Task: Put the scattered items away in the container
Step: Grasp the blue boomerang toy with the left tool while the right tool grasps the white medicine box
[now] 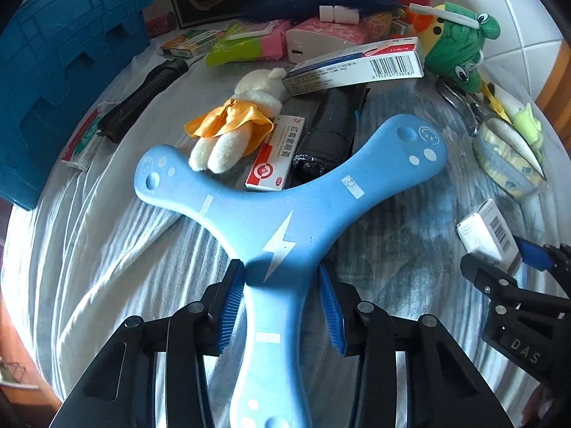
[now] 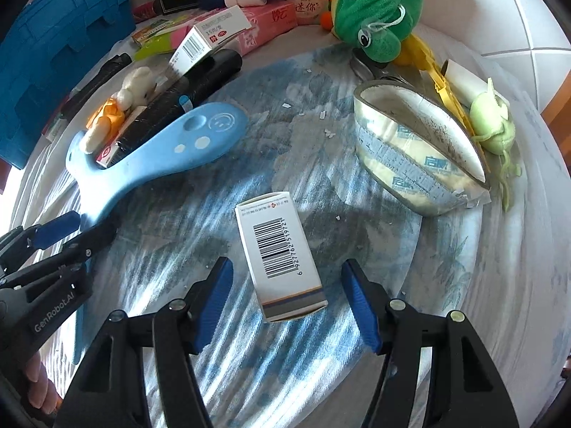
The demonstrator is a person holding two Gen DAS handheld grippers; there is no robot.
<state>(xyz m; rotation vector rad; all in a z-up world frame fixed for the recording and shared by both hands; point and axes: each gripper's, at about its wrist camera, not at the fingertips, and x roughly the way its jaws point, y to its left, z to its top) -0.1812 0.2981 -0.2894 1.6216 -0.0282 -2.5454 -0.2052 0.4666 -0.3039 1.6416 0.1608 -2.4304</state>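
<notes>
My left gripper (image 1: 282, 297) straddles the stem of a light blue three-armed boomerang (image 1: 285, 210), its blue pads touching both sides just below the hub; it reads as shut on it. The boomerang also shows in the right wrist view (image 2: 157, 157). My right gripper (image 2: 287, 306) is open around a white barcoded box (image 2: 280, 255) lying on the cloth, pads apart from it. That box and the right gripper (image 1: 499, 267) show at the right of the left wrist view. The blue plastic crate (image 1: 60, 71) stands at the far left.
Scattered on the blue-white cloth: a small plush rabbit in a yellow dress (image 1: 239, 117), a red-white medicine box (image 1: 274, 153), black rolls (image 1: 328, 132), a long white box (image 1: 357, 66), a green frog plush (image 2: 374, 10), a flattened tape roll (image 2: 417, 157), pink packets (image 2: 264, 25).
</notes>
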